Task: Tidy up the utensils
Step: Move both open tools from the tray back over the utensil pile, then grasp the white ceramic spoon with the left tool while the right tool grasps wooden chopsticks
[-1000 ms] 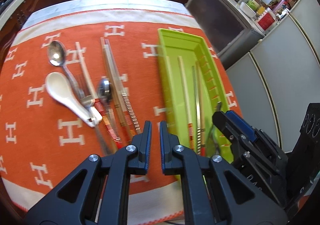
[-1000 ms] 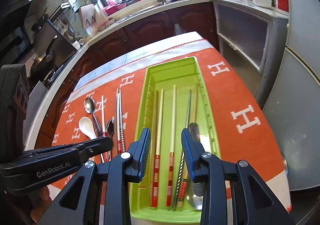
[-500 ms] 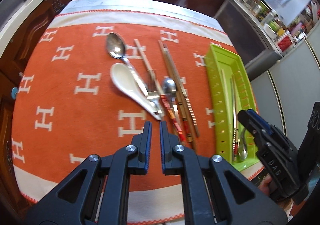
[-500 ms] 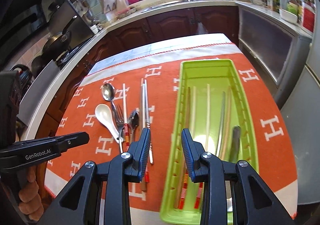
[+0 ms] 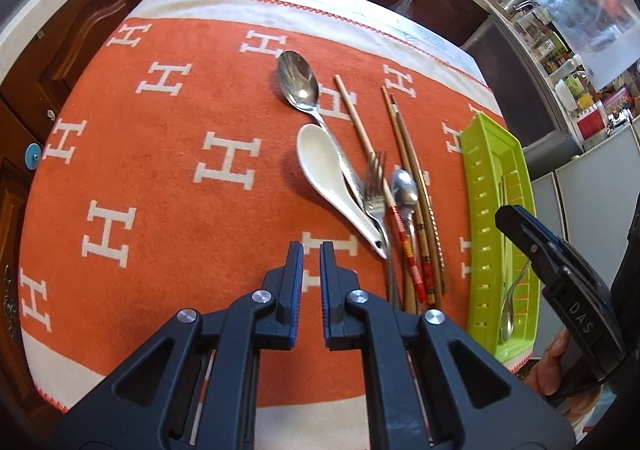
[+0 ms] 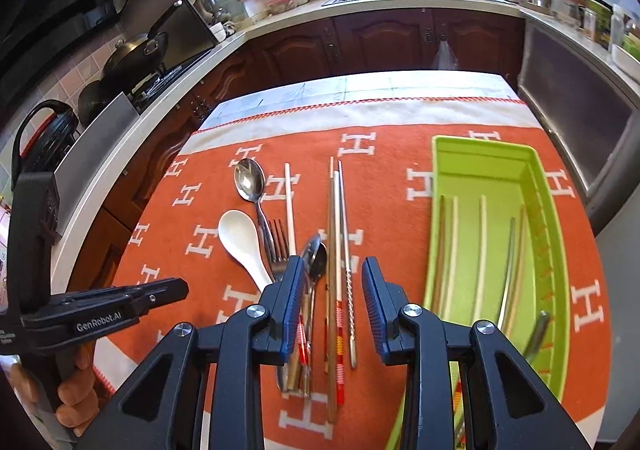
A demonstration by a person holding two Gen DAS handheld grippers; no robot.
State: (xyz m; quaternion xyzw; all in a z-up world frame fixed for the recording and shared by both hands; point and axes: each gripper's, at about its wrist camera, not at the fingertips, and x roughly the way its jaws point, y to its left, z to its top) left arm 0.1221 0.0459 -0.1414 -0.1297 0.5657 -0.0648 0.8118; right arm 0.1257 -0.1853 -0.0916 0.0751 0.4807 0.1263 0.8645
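Orange cloth (image 6: 400,178) carries loose utensils mid-surface and a green tray (image 6: 536,186) at its right edge; left gripper (image 5: 311,250) pressed together, right gripper (image 6: 331,270) spread, empty.

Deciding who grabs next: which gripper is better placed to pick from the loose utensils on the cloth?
Right. The right gripper is open, its jaws framing the chopsticks in its view. The left gripper is shut over bare cloth beside the pile.
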